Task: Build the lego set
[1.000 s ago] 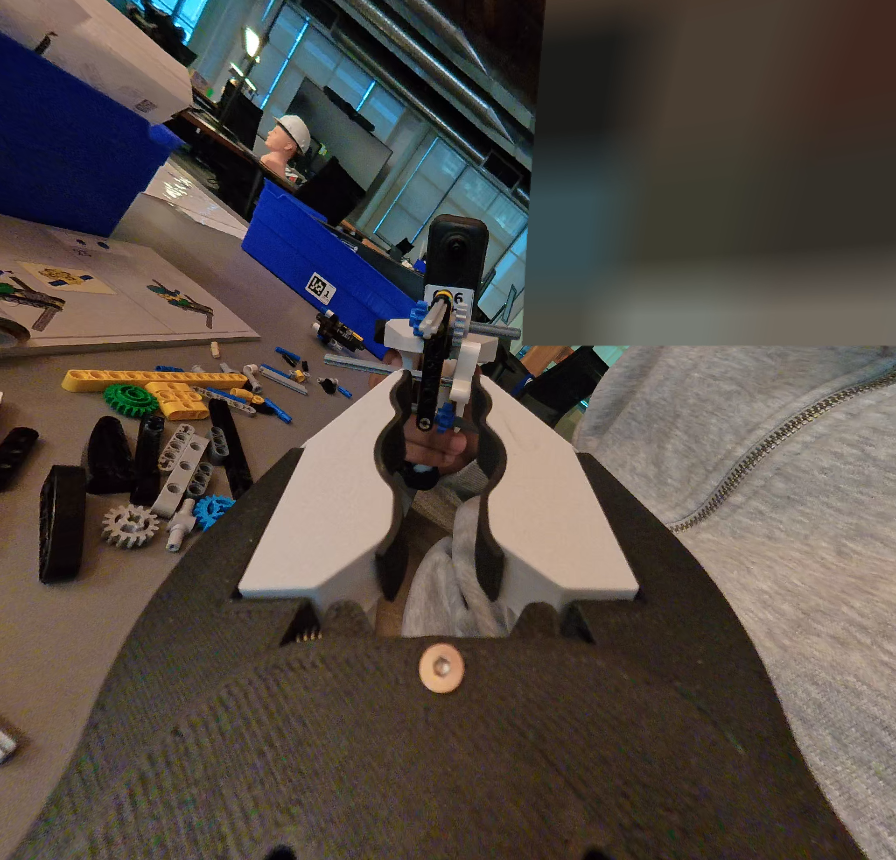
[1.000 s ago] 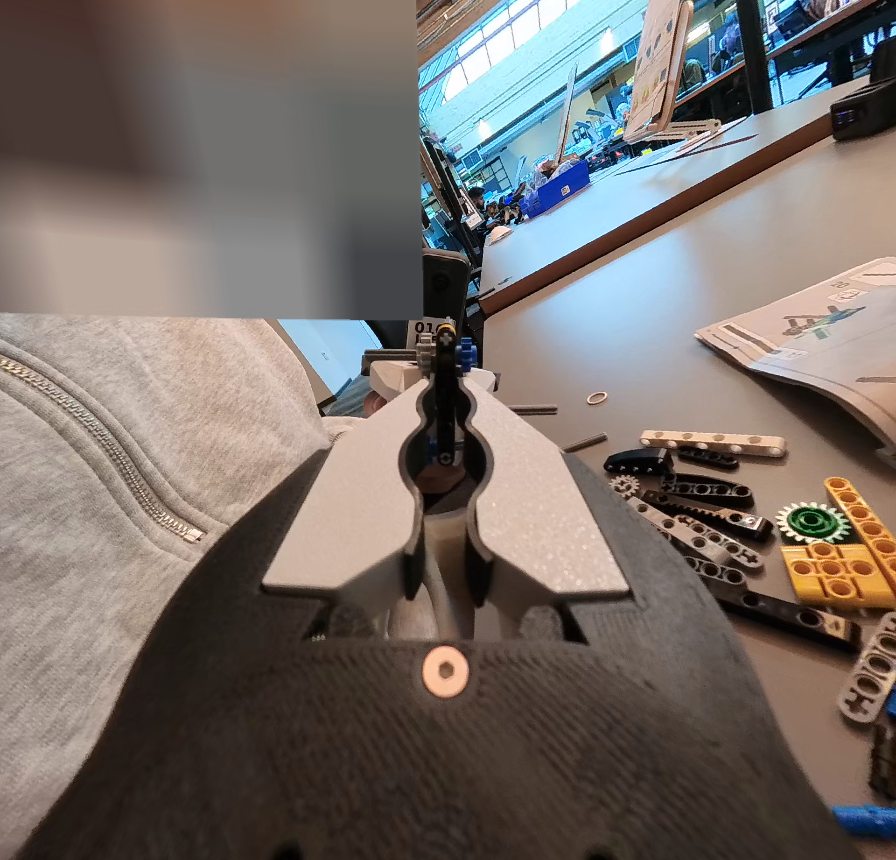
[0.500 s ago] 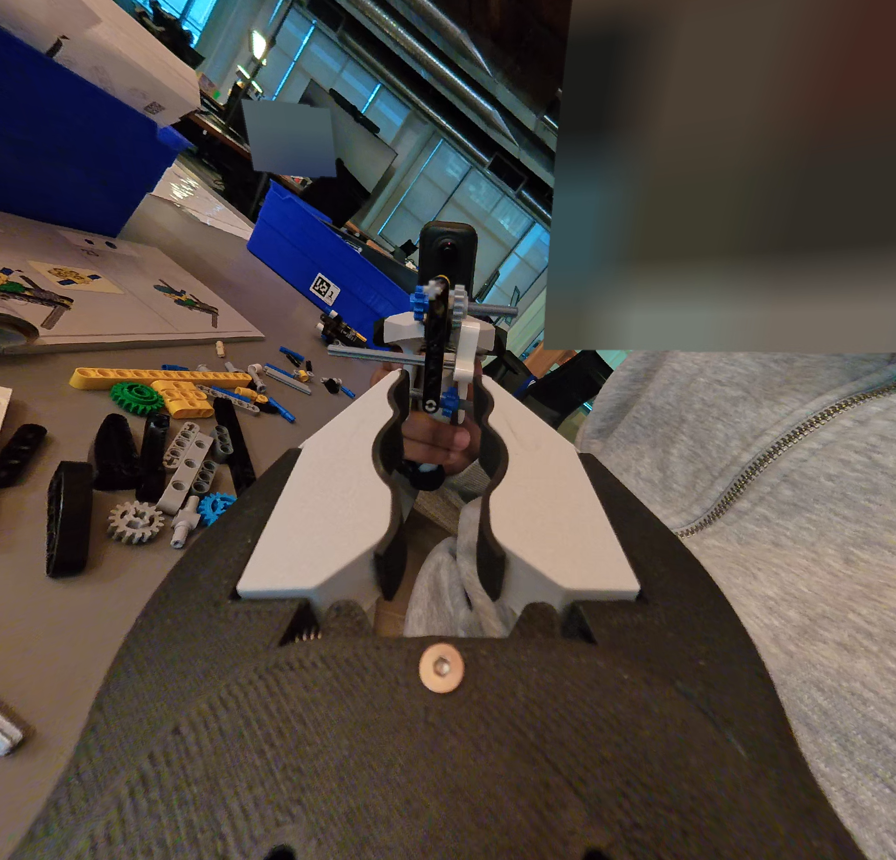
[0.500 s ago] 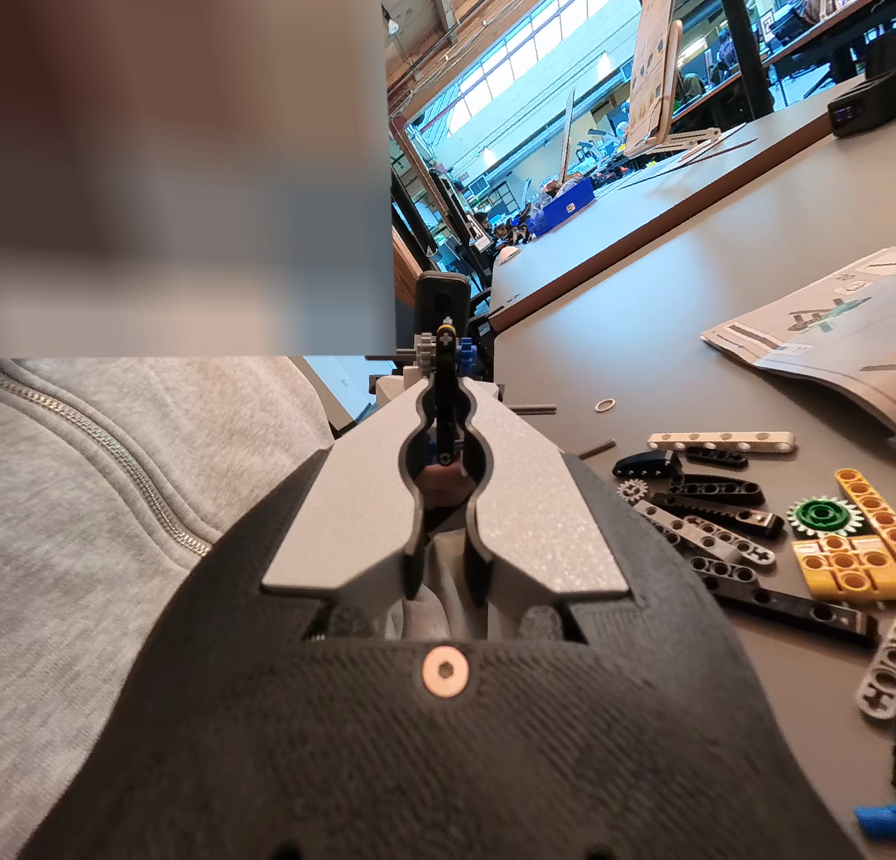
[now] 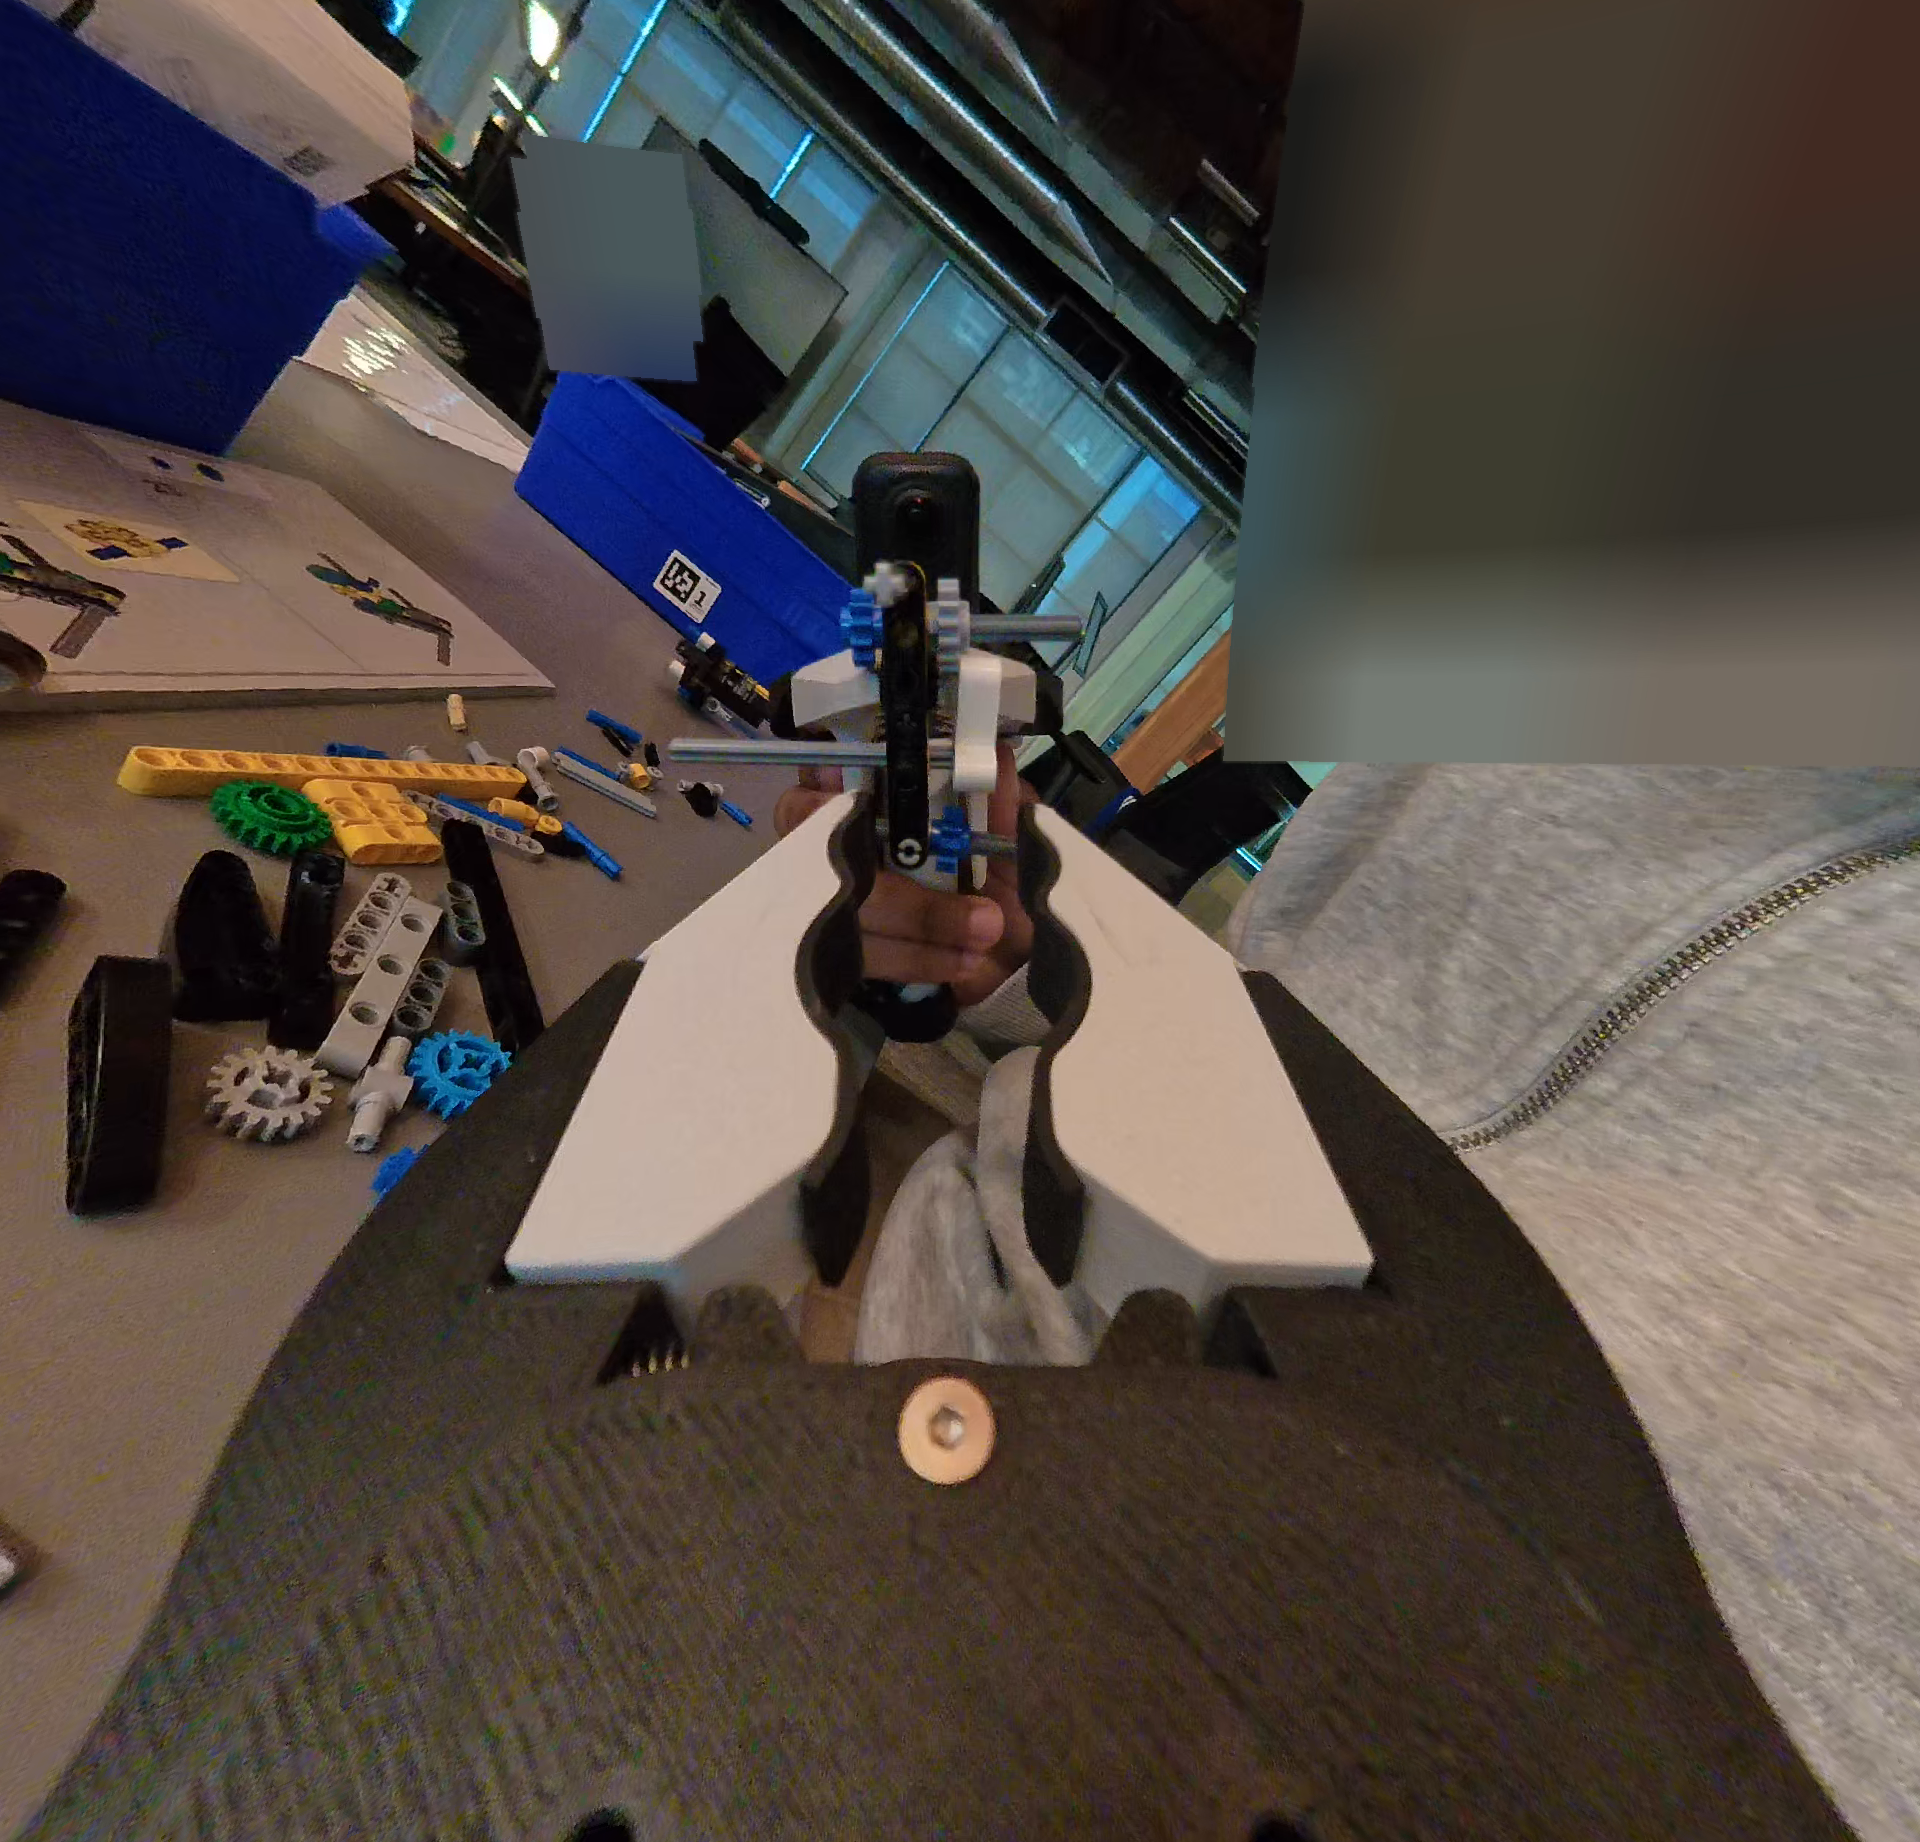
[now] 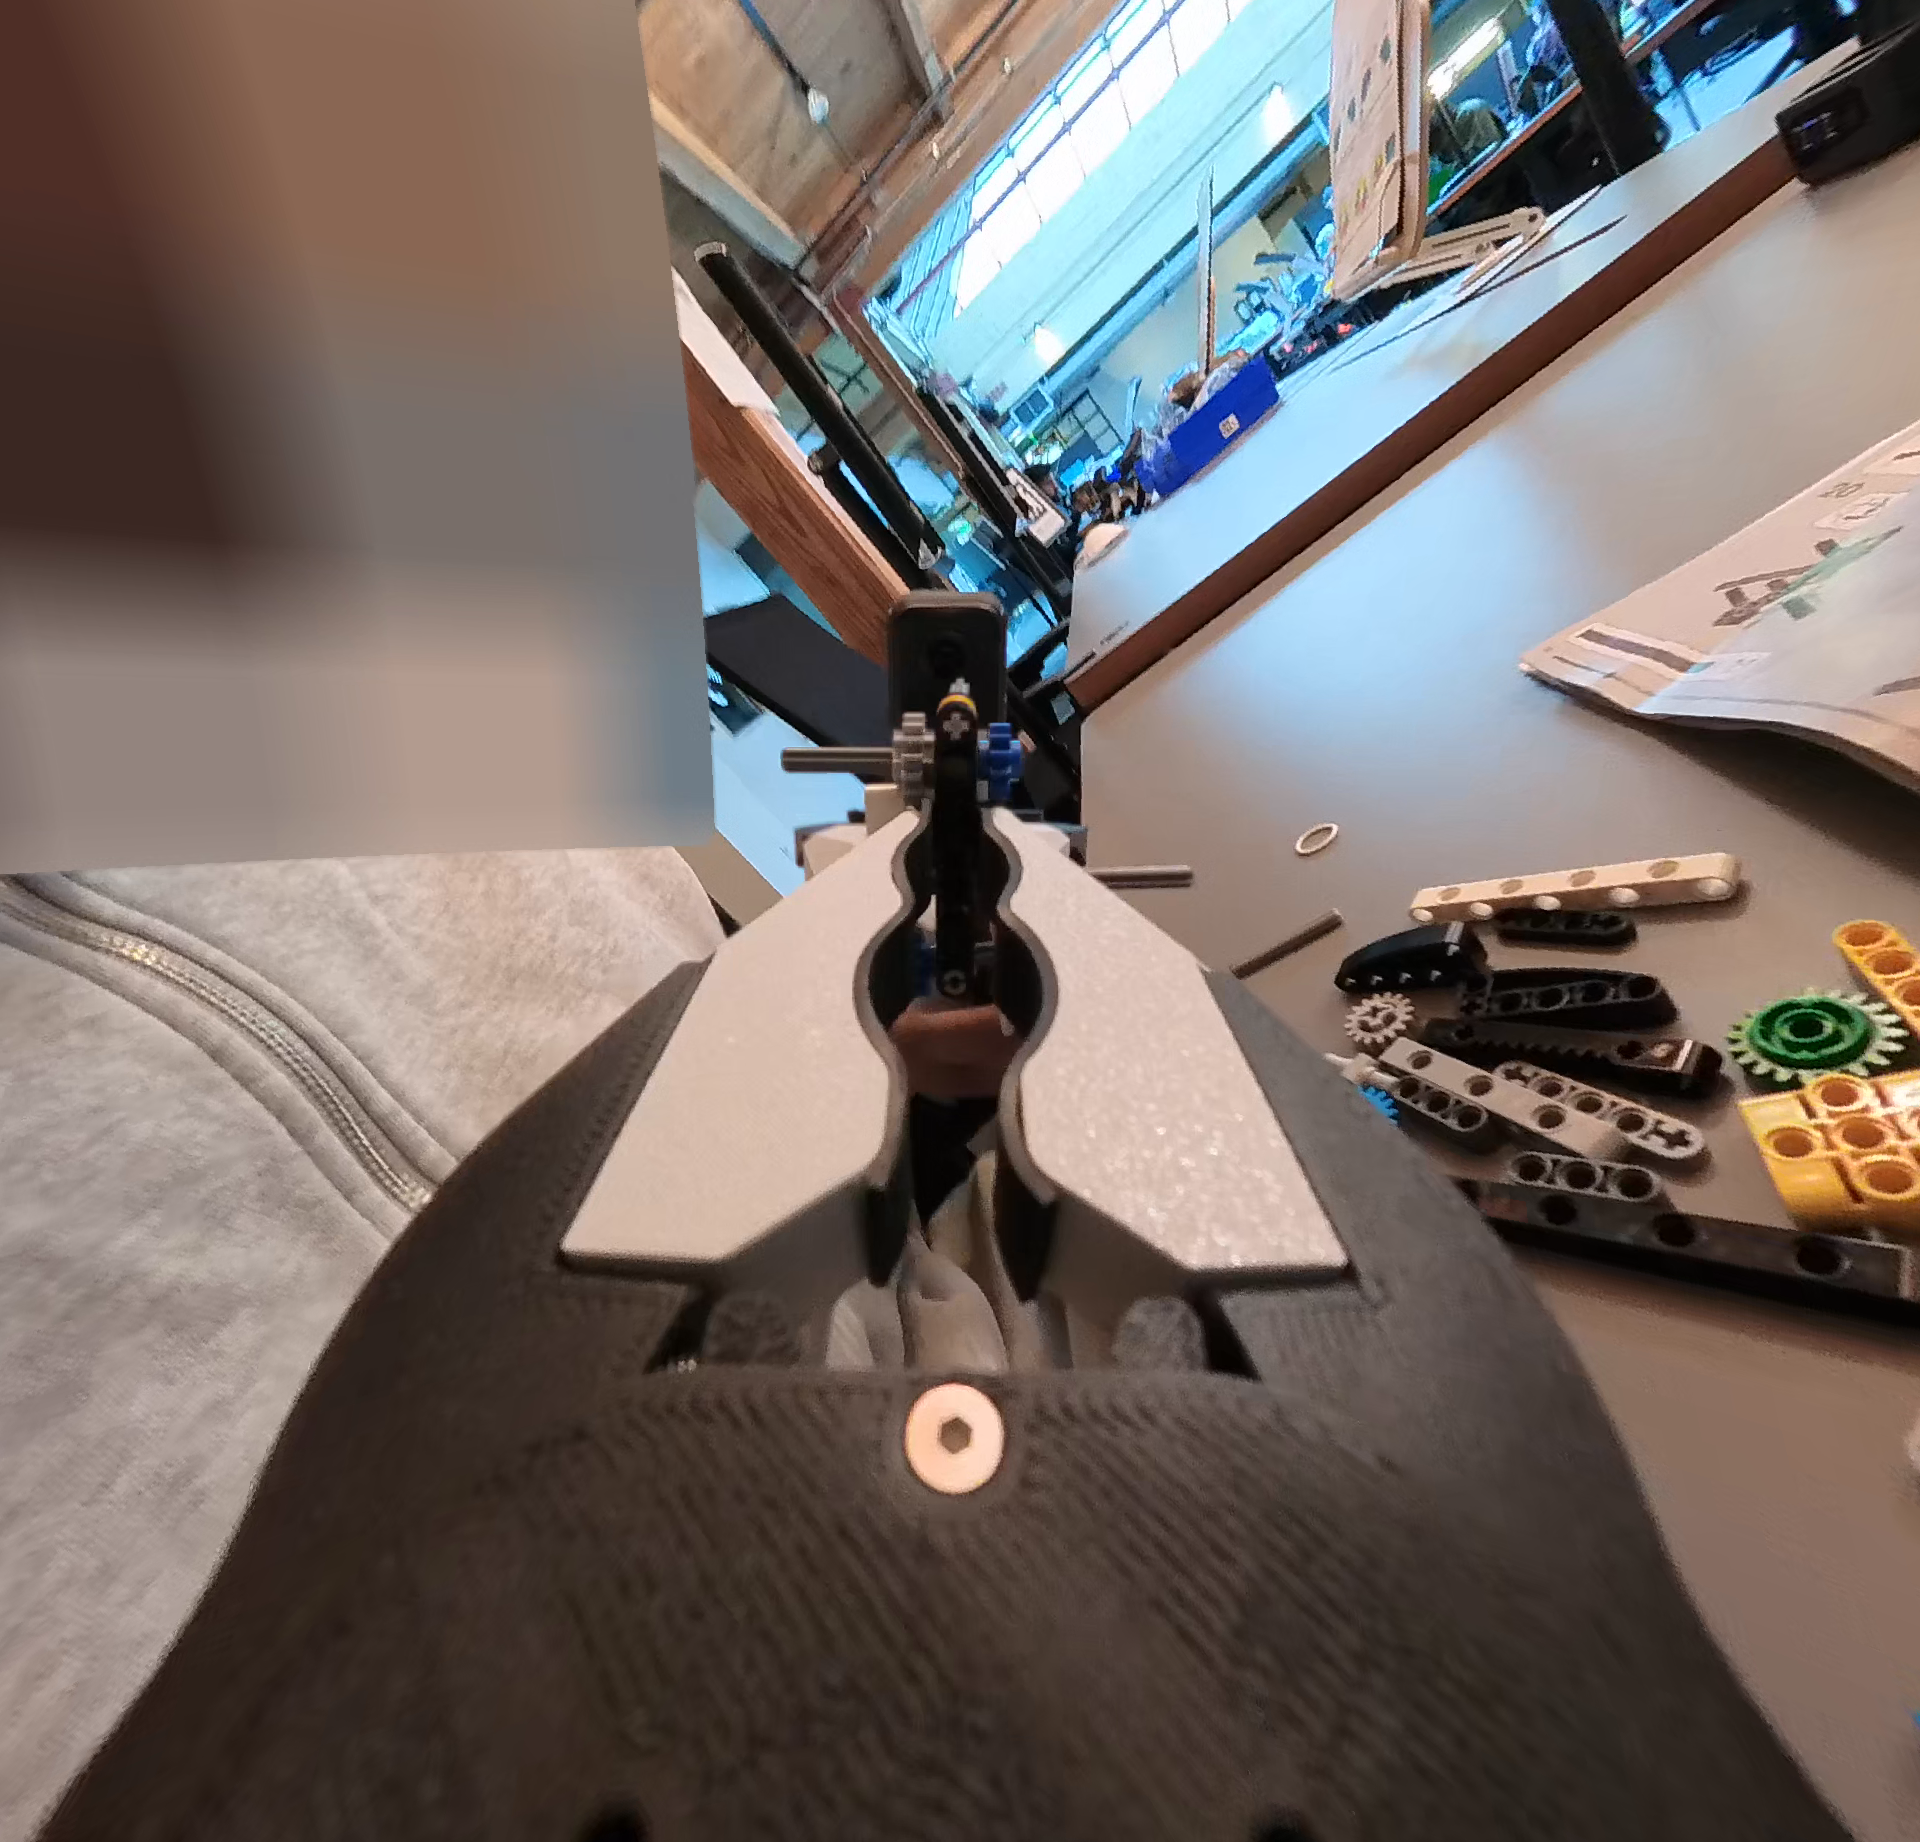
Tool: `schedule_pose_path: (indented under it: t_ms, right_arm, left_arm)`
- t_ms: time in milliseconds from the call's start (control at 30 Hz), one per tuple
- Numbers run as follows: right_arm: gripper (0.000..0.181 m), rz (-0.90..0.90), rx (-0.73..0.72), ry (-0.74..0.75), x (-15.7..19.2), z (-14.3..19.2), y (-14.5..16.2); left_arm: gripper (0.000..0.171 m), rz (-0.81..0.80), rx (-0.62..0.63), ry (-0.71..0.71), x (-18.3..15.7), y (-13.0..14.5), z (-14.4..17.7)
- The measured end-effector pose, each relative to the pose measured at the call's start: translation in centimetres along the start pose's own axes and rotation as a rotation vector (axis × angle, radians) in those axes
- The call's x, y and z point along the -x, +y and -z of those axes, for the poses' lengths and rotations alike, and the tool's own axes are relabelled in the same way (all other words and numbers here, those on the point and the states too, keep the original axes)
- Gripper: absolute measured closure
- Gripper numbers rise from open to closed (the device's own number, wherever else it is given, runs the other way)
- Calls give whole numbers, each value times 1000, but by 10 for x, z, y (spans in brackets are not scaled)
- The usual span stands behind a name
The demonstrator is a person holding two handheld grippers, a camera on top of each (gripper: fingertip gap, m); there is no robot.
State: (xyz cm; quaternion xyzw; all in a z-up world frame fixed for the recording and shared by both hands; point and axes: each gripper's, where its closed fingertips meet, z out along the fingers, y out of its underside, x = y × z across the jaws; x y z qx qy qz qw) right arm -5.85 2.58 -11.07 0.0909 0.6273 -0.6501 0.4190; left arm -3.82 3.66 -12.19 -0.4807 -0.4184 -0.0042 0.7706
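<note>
We hold the lego sub-assembly (image 5: 914,722) in mid-air between both tongs, well above the table (image 6: 1403,649). The right gripper (image 6: 956,893) is clenched on its black beam; the left gripper (image 5: 940,836) looks slack around the lower end. Over the last second the assembly has tipped upright, exposing its grey axles. Loose parts (image 5: 312,919) wait at nine o'clock.

The instruction booklet (image 6: 1756,639) ran off the right edge; the black beam (image 6: 1704,1244) passed behind the right gripper's housing.
</note>
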Motion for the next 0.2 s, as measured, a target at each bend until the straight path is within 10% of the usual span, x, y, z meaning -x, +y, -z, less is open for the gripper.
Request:
schedule_pose_path:
  t_ms: [200]
  right_arm:
    - [176, -17, -21, 20, -5, 3, -3]
  left_arm:
    - [150, -2, 8, -17, 3, 1, 0]
